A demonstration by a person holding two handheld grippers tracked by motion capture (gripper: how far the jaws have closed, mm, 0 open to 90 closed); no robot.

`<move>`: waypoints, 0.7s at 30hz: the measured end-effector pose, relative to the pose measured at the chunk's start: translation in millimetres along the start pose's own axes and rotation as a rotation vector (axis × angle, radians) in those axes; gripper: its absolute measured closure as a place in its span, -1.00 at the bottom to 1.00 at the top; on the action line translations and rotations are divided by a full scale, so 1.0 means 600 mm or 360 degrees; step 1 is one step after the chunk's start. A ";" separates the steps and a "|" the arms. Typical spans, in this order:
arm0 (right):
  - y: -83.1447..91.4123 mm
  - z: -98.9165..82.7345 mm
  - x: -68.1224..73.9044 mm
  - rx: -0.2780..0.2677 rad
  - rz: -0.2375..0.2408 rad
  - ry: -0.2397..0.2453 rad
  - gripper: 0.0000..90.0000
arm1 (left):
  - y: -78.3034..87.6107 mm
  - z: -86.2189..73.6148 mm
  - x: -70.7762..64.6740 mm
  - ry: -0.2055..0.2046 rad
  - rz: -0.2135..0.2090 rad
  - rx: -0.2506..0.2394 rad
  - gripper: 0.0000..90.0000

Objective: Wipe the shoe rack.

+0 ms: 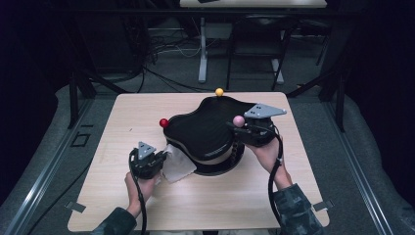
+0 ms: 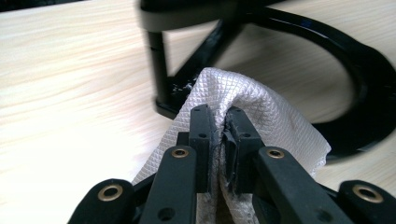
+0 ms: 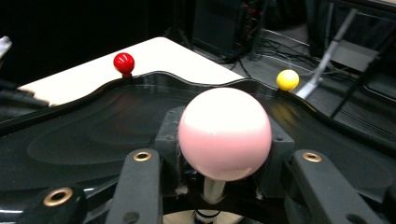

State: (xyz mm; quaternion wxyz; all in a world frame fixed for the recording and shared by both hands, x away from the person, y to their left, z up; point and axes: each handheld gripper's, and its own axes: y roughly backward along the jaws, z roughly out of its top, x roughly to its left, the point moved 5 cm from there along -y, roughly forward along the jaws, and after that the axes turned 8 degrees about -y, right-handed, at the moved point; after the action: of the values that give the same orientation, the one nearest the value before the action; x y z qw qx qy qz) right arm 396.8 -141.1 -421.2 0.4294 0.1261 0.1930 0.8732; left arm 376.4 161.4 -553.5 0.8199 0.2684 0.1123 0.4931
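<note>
Left gripper view: the left gripper point(image 2: 218, 128) has its jaws nearly together, pinching a fold of white cloth point(image 2: 261, 107) between the pads. The cloth has a quilted diamond weave and bunches up over the fingertips, draping down on both sides. Just beyond it stands the black ring base point(image 2: 369, 88) of the tray stand, with an upright post point(image 2: 159, 70) close to the cloth's far edge. No writing can be read on the cloth or the stand.

High view: the left gripper point(image 1: 157, 159) lies at the near left of the tray point(image 1: 205, 129), and the cloth point(image 1: 177, 164) spreads flat on the surface point(image 1: 122, 127) between that gripper and the stand, touching the stand's edge.

Right gripper view: the right gripper point(image 3: 223, 179) is closed narrow on the stem just beneath the pink ball point(image 3: 225, 133), one pad on each side. The ball sits on the tray's near rim and its stem stands upright.

High view: the right gripper point(image 1: 241, 125) holds the pink ball point(image 1: 239, 120) at the tray's right edge. The tray is black, wavy in outline, with its long axis running from near left to far right. A red ball point(image 1: 164, 123) stands at its left rim and a yellow ball point(image 1: 219, 91) at its far rim. No labels are legible anywhere.
</note>
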 end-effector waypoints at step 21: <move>0.019 -0.012 -0.037 -0.0072 -0.0310 0.0019 0.34 | -0.027 0.023 0.035 0.0111 0.0145 -0.0139 0.81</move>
State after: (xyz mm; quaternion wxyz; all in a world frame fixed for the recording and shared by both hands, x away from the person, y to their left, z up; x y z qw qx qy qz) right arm 399.3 -167.2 -423.8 0.5139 0.0917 0.1871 0.8322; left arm 405.0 168.8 -549.2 0.8031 0.2198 0.1069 0.5434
